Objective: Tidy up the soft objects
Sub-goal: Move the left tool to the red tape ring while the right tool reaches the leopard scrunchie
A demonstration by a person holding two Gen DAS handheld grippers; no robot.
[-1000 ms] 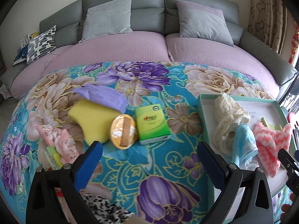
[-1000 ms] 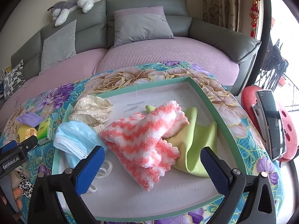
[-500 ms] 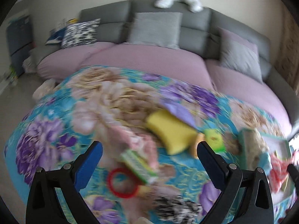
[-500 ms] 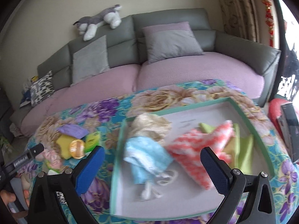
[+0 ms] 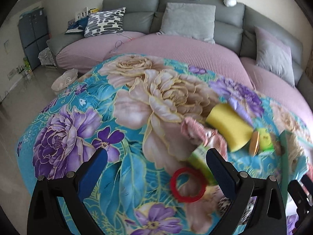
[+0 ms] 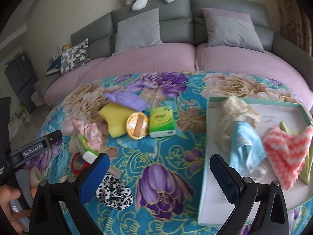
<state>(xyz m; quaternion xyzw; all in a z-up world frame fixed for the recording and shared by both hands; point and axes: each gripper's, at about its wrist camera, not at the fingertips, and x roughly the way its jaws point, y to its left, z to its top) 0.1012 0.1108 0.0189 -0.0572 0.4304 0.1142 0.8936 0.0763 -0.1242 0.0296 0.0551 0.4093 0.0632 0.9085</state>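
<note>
1. While I hold both tools over the floral cloth (image 6: 156, 156), my left gripper (image 5: 154, 168) has its jaws spread wide, nothing between them.
2. My right gripper (image 6: 158, 174) is likewise wide open and empty, above the cloth beside the tray (image 6: 203, 176).
3. Loose on the cloth, left of the tray: yellow sponge (image 6: 114, 120), round orange puff (image 6: 137, 126) touching it, green tissue pack (image 6: 162, 121) just beside the puff, purple packet (image 6: 127, 99) behind the sponge.
4. Pink cloth (image 6: 89, 134) lies near a second green pack (image 5: 199, 159); red ring (image 5: 188, 184) sits just before it.
5. Leopard-print scrunchie (image 6: 114, 192) rests near my right tool's left finger.
6. In the tray: cream lace (image 6: 236, 115), blue mask (image 6: 246, 146), coral-and-white fuzzy cloth (image 6: 287, 150), green cloth (image 6: 306, 168) under it.
</note>
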